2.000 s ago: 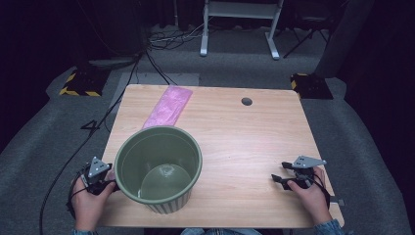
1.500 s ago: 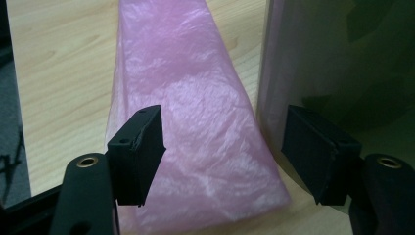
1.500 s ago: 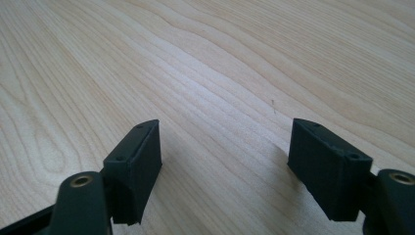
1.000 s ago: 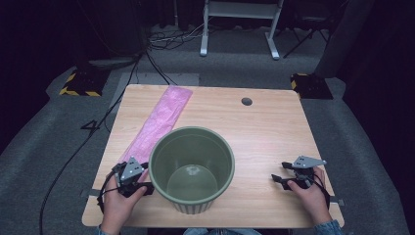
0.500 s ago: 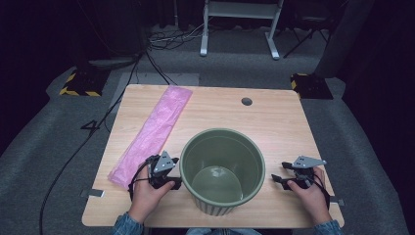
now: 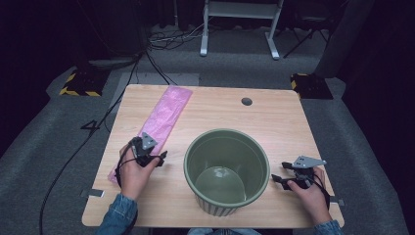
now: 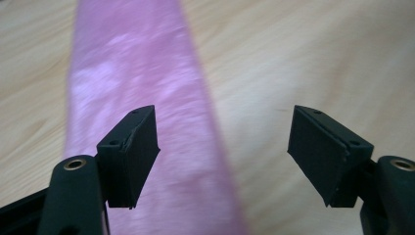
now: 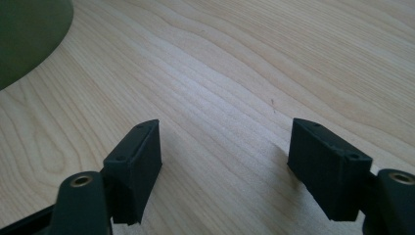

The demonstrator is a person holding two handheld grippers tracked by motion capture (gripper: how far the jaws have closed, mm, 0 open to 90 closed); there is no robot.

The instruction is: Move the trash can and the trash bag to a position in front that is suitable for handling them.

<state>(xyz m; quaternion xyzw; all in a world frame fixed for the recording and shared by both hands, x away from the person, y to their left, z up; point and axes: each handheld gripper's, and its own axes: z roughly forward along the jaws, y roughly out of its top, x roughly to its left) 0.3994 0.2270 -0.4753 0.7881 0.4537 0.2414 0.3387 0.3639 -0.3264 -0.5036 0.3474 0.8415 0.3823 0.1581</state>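
A green ribbed bucket (image 6: 220,205) stands upright and empty at the table's front middle; its side also shows in the right gripper view (image 8: 24,29). A long flat pink plastic bag (image 6: 164,120) lies along the table's left side. My left gripper (image 6: 160,157) is open just left of the bucket and apart from it. Its jaws have just been opening, with nothing between them. In the left gripper view it (image 7: 222,156) hovers low, with the pink bag (image 7: 142,73) under its left jaw. My right gripper (image 6: 277,180) rests open right of the bucket, over bare wood (image 8: 222,161).
The wooden table (image 6: 284,127) has a round cable hole (image 6: 246,101) at the back right. Beyond the far edge stand a white metal frame (image 6: 240,29) and floor cables (image 6: 161,44). Bare wood lies behind the bucket.
The bucket slid from the front left to the front middle alongside my left gripper. In the last half second that gripper came off the bucket and drew back left, towards the bag. The right hand kept still.
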